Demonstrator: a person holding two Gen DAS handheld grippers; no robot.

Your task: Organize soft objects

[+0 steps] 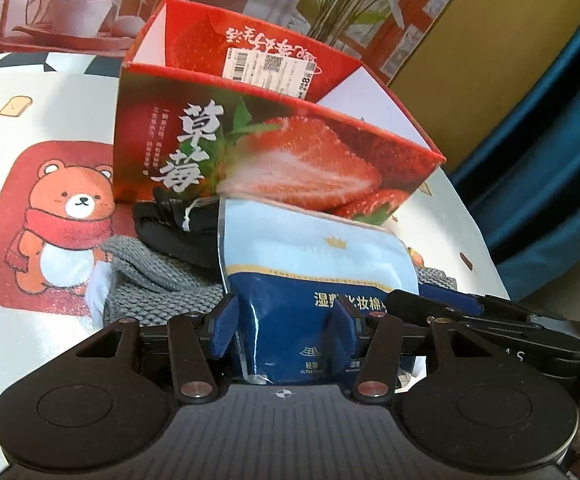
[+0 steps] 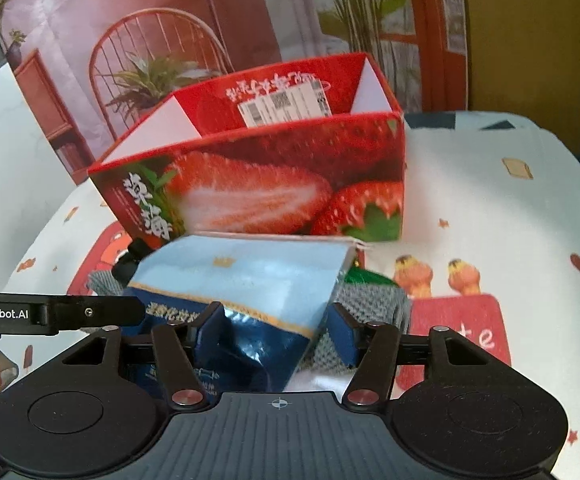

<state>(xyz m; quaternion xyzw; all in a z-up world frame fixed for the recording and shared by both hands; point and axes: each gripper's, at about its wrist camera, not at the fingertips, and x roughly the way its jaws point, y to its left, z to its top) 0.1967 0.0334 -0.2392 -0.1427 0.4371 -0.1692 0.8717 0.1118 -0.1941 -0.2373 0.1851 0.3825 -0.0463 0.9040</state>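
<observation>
Both jaws on cotton-pad pouch [image 1: 314, 276], pre-box [image 1: 274, 140].

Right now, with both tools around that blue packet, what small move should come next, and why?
Probably lift the blue packet up and forward over the near wall of the strawberry box. Both the left tool and the right tool appear to pinch its lower end, the box stands open just behind it, and the grey knit item lies underneath.

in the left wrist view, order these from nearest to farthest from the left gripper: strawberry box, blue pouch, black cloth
1. Blue pouch: between the jaws of the left gripper.
2. Black cloth: left of the pouch, on the grey knit.
3. Strawberry box: behind both, open top.
</observation>
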